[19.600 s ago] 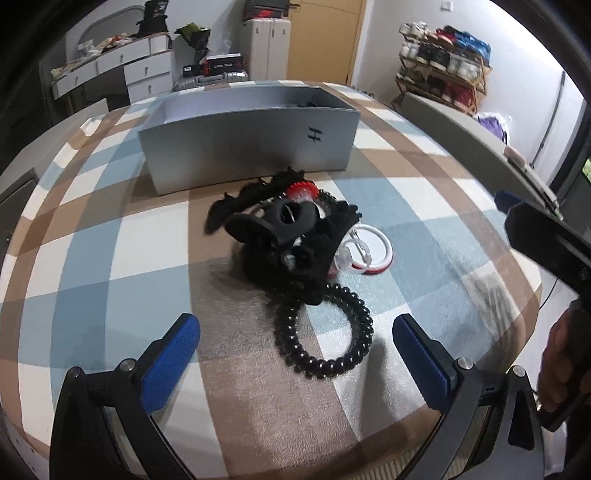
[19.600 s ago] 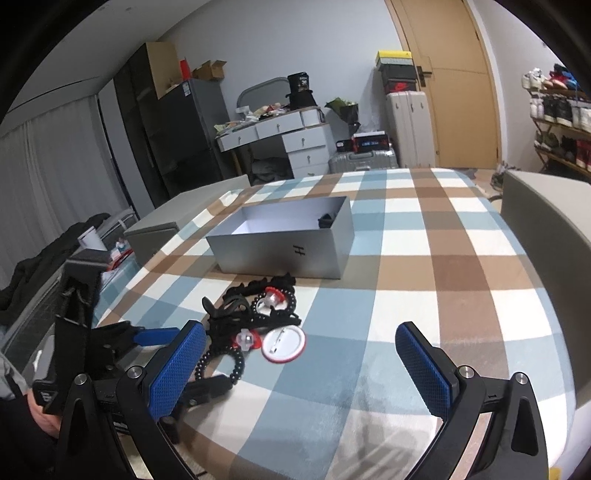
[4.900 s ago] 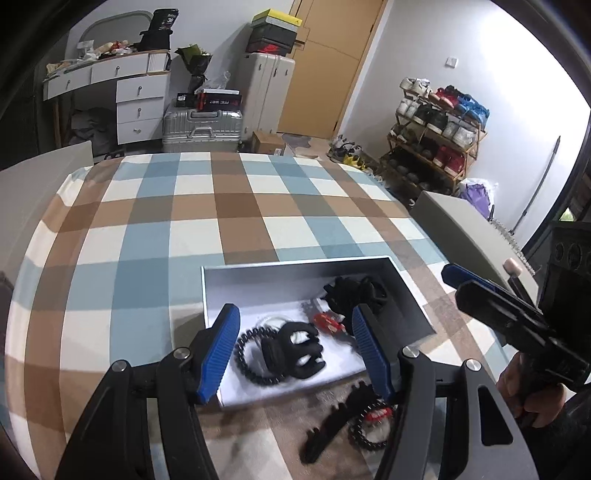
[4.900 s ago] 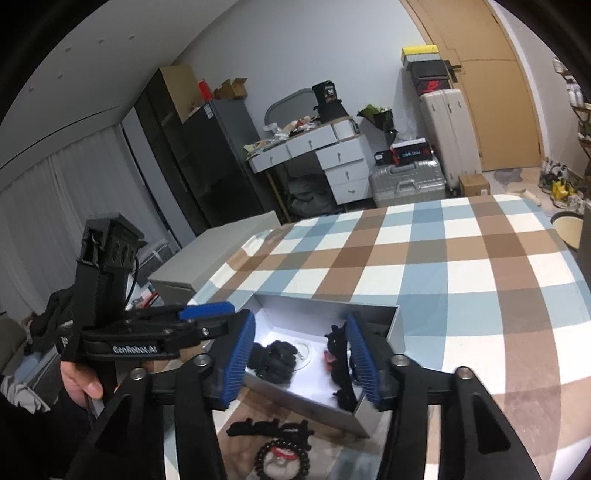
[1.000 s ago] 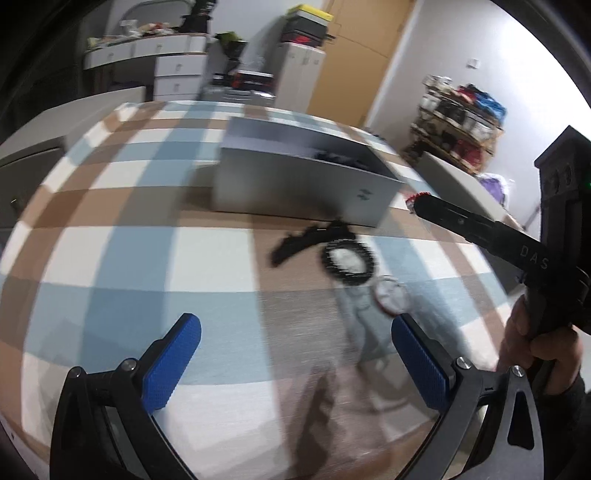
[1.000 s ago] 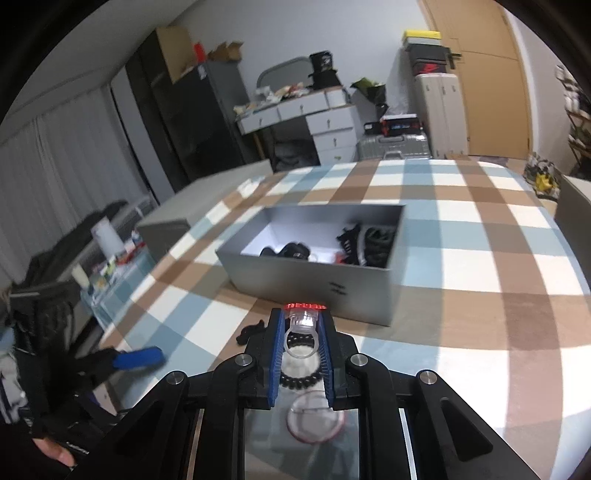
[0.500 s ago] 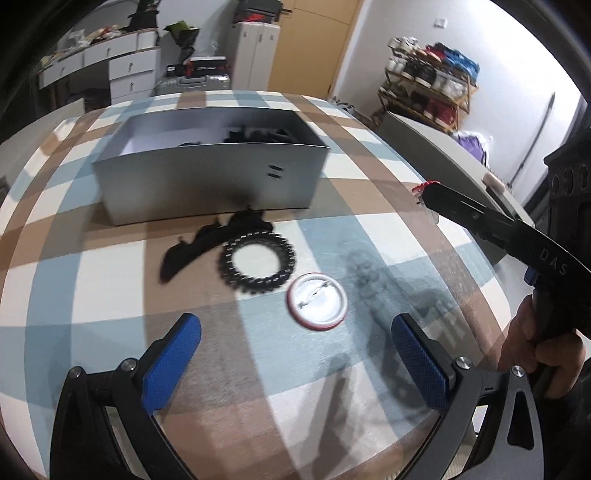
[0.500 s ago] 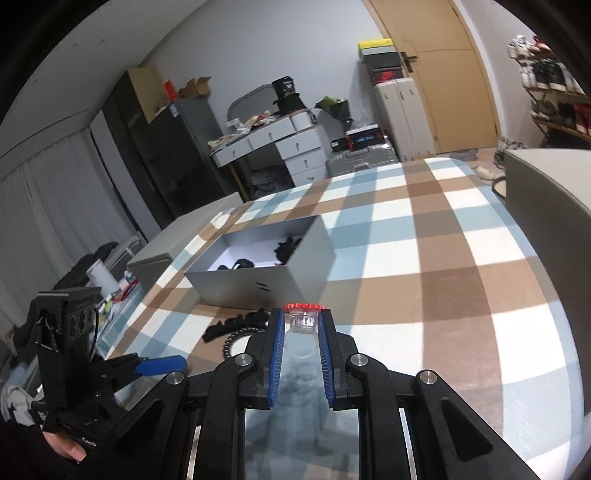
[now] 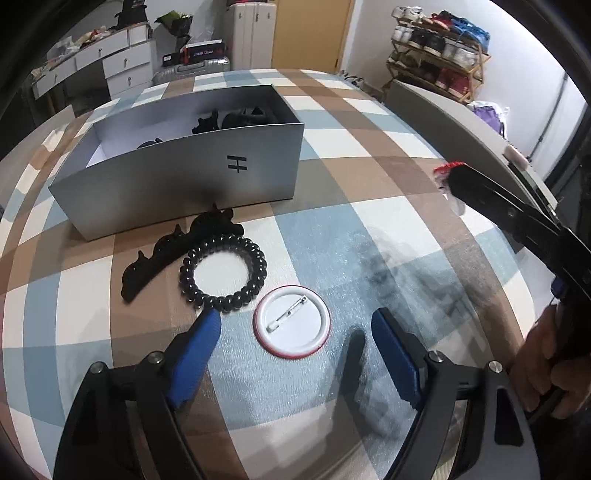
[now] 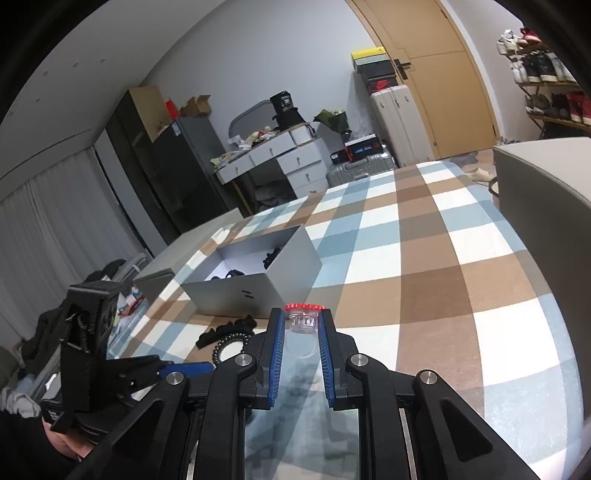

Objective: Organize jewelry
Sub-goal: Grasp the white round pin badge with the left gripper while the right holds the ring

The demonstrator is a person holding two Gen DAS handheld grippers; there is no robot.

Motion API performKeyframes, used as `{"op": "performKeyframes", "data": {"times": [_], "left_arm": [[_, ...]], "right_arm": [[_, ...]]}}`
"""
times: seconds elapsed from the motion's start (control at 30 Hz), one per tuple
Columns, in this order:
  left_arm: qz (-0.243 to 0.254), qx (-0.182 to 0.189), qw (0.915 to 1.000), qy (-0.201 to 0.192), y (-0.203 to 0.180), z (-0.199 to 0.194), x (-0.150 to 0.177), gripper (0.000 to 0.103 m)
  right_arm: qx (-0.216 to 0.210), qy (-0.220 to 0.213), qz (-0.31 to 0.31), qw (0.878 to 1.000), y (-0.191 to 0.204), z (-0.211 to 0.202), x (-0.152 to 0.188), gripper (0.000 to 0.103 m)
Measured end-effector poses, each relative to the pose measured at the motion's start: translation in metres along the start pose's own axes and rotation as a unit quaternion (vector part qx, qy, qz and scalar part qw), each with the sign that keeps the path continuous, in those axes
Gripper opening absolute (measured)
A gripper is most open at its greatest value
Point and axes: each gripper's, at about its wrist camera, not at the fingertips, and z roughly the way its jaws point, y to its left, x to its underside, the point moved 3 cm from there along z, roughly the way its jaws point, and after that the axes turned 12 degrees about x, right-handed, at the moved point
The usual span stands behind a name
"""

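A grey box point(image 9: 177, 173) holding black hair clips stands on the checked tablecloth; it also shows in the right wrist view point(image 10: 255, 288). In front of it lie a black hair clip point(image 9: 173, 247), a black spiral hair tie point(image 9: 223, 273) and a white pin badge point(image 9: 291, 323) face down. My left gripper point(image 9: 295, 354) is open, low over the cloth, its fingers either side of the badge. My right gripper point(image 10: 302, 328) is shut on a clear ring with a red top point(image 10: 303, 317), held above the cloth right of the box; it shows in the left wrist view point(image 9: 448, 173).
A grey bench point(image 10: 546, 192) runs along the table's right side. A white dresser point(image 10: 280, 158), suitcases point(image 10: 399, 122) and a shoe rack point(image 9: 439, 33) stand beyond the table's far edge. Open cloth point(image 10: 443, 280) lies right of the box.
My left gripper has moved forward and down to the badge and narrowed its opening around it. My right gripper still holds the ring and has swung a little to the right.
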Motion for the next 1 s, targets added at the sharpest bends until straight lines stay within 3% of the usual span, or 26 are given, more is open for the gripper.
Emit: {"op": "performKeyframes", "data": {"times": [0.07, 0.13, 0.17, 0.27, 0.57, 1.0], "left_arm": [[0.006, -0.013, 0.9999, 0.002, -0.002, 0.001, 0.0, 0.075], [0.021, -0.044, 0.9988, 0.006, -0.005, 0.003, 0.001, 0.059], [0.024, -0.049, 0.9985, 0.008, -0.005, 0.003, 0.001, 0.058], [0.026, -0.045, 0.9986, 0.012, -0.009, 0.002, 0.001, 0.038], [0.035, -0.045, 0.9983, 0.012, -0.017, -0.004, 0.006, 0.037], [0.033, -0.037, 0.9966, -0.066, -0.008, -0.055, -0.012, 0.037]], "right_arm": [[-0.003, -0.003, -0.003, 1.0, 0.001, -0.001, 0.0, 0.018], [-0.006, -0.008, -0.002, 1.0, -0.001, -0.003, 0.0, 0.018], [-0.009, -0.007, 0.001, 1.0, -0.002, -0.002, -0.001, 0.018], [-0.015, -0.003, 0.013, 1.0, -0.005, -0.001, -0.001, 0.018], [-0.016, -0.008, 0.018, 1.0, -0.008, -0.003, -0.001, 0.018], [-0.014, -0.007, -0.024, 1.0, 0.016, -0.004, -0.006, 0.018]]}}
